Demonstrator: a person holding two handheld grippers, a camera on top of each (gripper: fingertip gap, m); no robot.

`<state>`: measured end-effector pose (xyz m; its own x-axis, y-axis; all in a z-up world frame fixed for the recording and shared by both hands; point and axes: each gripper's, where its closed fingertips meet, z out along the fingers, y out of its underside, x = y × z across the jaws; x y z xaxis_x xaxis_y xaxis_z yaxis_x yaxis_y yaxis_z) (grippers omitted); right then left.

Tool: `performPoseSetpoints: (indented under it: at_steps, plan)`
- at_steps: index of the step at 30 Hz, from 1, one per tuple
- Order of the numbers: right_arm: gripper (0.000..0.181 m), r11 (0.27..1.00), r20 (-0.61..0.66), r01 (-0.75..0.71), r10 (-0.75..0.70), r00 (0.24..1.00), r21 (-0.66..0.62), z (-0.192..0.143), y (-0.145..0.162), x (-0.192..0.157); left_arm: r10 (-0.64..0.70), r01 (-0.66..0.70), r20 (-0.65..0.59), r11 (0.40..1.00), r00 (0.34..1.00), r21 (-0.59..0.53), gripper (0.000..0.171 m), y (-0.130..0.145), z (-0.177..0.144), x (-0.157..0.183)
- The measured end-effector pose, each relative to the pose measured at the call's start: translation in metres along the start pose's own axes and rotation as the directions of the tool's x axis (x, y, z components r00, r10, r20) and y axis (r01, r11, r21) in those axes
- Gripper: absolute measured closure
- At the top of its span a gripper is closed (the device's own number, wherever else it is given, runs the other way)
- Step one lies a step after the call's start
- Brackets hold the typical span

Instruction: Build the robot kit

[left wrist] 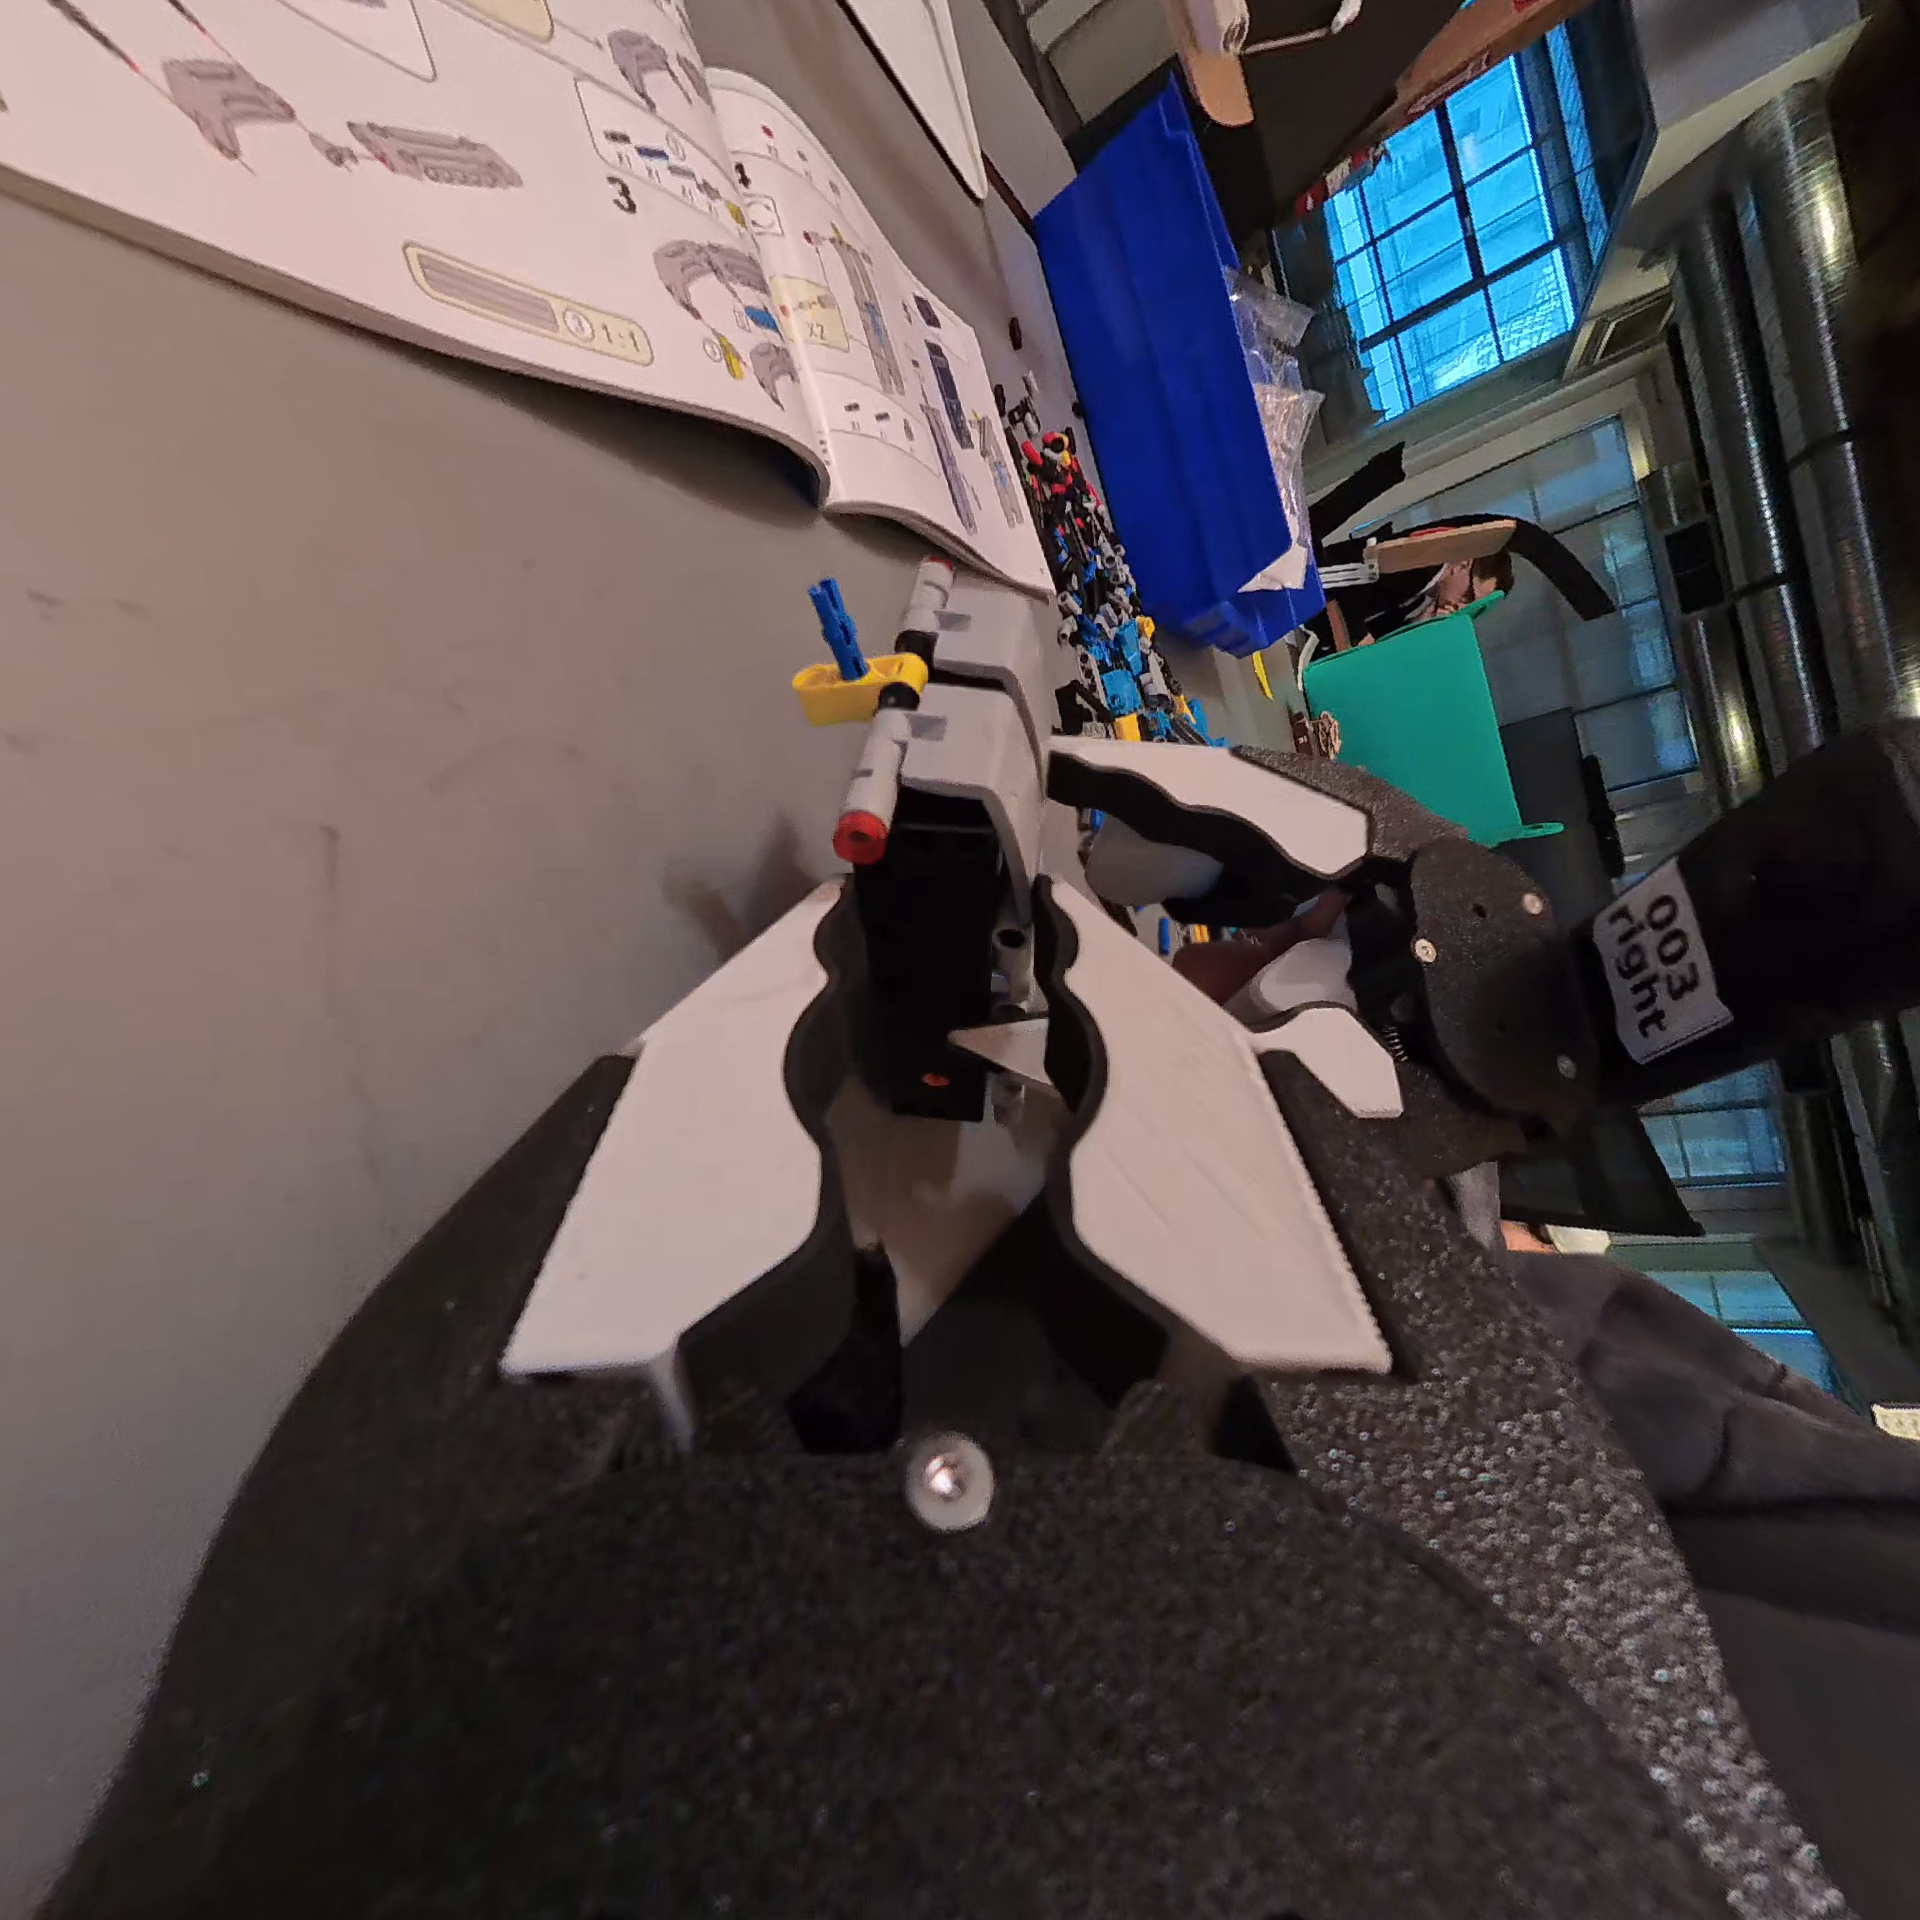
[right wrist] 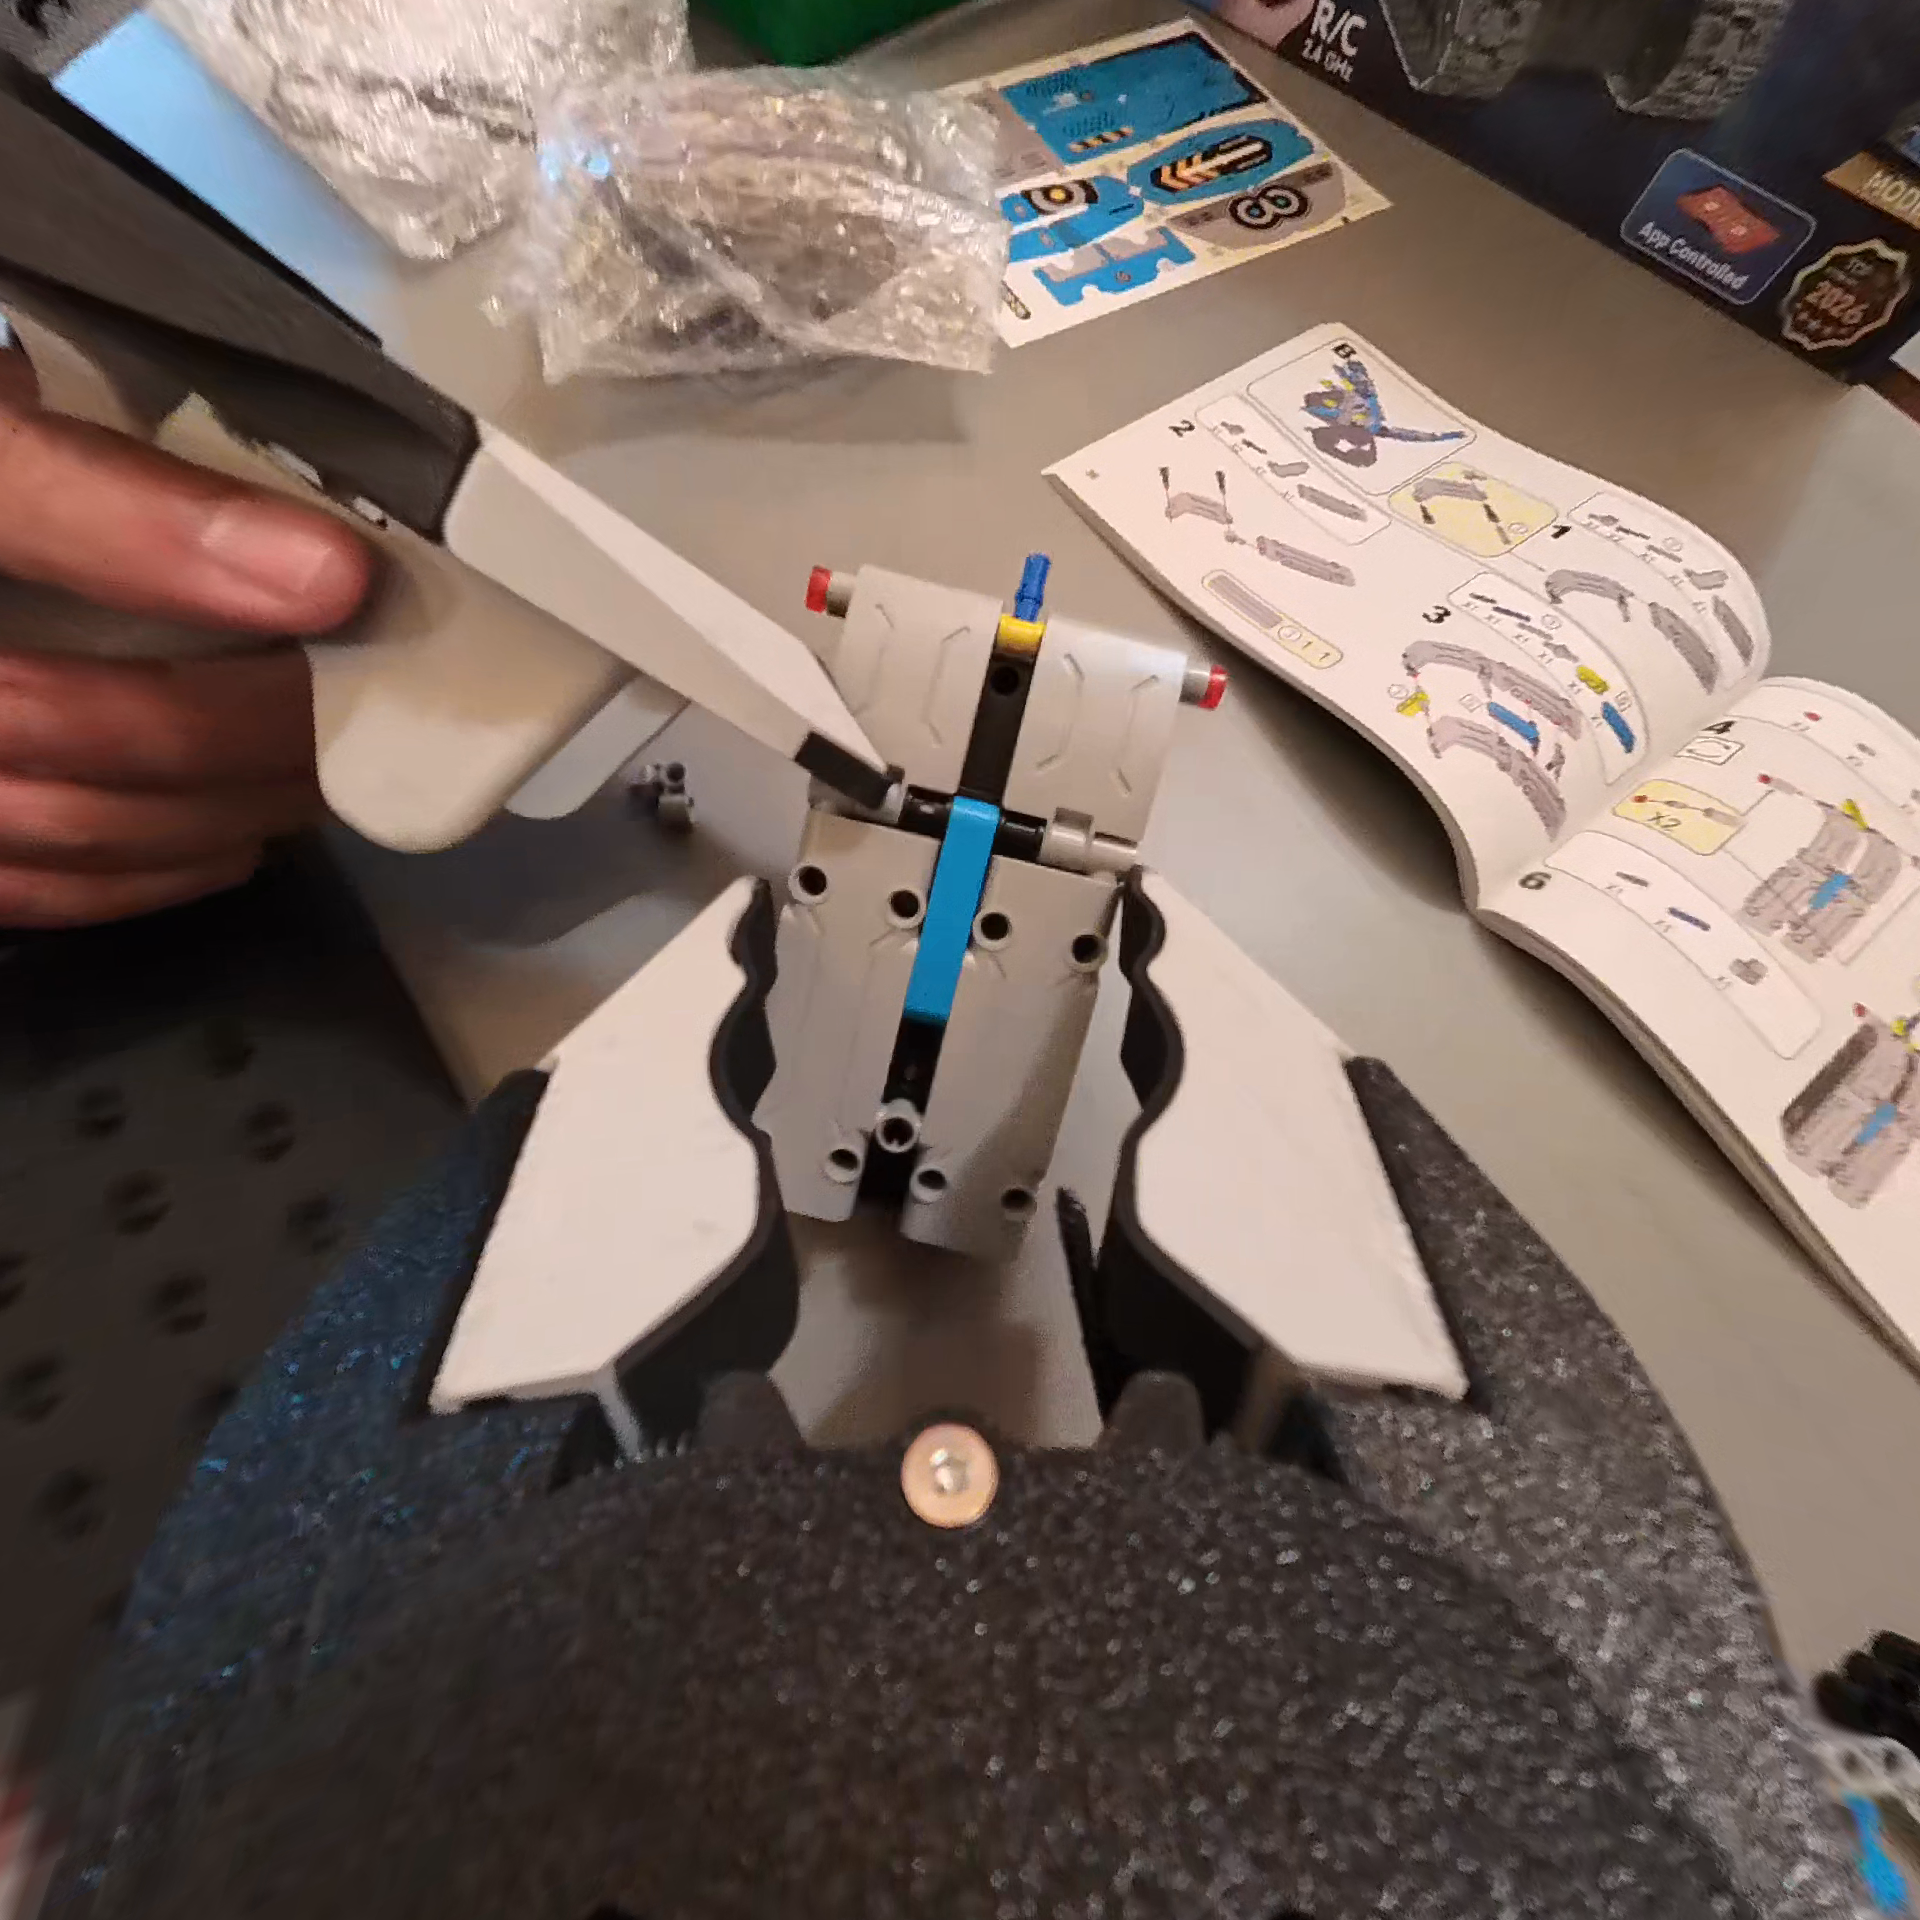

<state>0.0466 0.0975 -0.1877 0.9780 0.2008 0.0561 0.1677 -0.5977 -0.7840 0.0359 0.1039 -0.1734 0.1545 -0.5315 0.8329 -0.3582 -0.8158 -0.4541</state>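
Grey brick assembly (right wrist: 956, 935) at centre above tabletop (right wrist: 1299, 935), lower end hidden betw. fingers, right gripper (right wrist: 940, 1049) jaws clamped on it, left gripper (left wrist: 940, 997) jaws gripping same assembly, 1 manual (right wrist: 1558, 748) at 3 o'clock, cut off, 2 red pin ends.

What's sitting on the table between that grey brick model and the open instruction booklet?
Nothing: in the right wrist view, the table is bare between the grey brick model and instruction booklet.

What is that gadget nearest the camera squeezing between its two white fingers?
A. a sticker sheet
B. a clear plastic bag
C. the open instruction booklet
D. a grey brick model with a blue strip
D: in the right wrist view, the right hand-held gripper clamps the grey brick model, blue strip facing up.
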Motion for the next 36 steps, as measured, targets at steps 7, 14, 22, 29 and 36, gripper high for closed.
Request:
performPoseSetpoints:
  at_steps: [7, 14, 22, 29, 36]
  plan:
    - [0.118, 0.994, 0.055, 0.009, -0.003, 0.999, -0.109, -0.004, 0.008, 0.010, 0.034, -0.034, 0.029, 0.999, 0.999, -0.015, 0.134, 0.009, 0.000, 0.000]
    - [0.118, 0.978, 0.018, 0.007, -0.003, 1.000, -0.210, -0.009, 0.024, 0.037, 0.097, -0.100, 0.051, 0.994, 0.994, 0.045, 0.127, 0.005, -0.011, 0.002]
    - [0.117, 0.948, 0.070, 0.041, -0.020, 0.997, -0.317, -0.014, 0.040, 0.042, 0.328, -0.336, 0.110, 0.940, 0.938, 0.057, 0.127, 0.014, -0.011, 0.017]
    - [0.117, 0.929, 0.123, 0.067, -0.024, 0.992, -0.364, -0.012, 0.046, 0.041, 0.440, -0.450, 0.113, 0.889, 0.891, 0.087, 0.127, 0.019, -0.013, 0.030]
    - [0.116, 0.919, 0.137, 0.088, -0.038, 0.990, -0.384, -0.010, 0.048, 0.040, 0.420, -0.425, 0.072, 0.898, 0.905, 0.113, 0.128, 0.018, -0.017, 0.033]
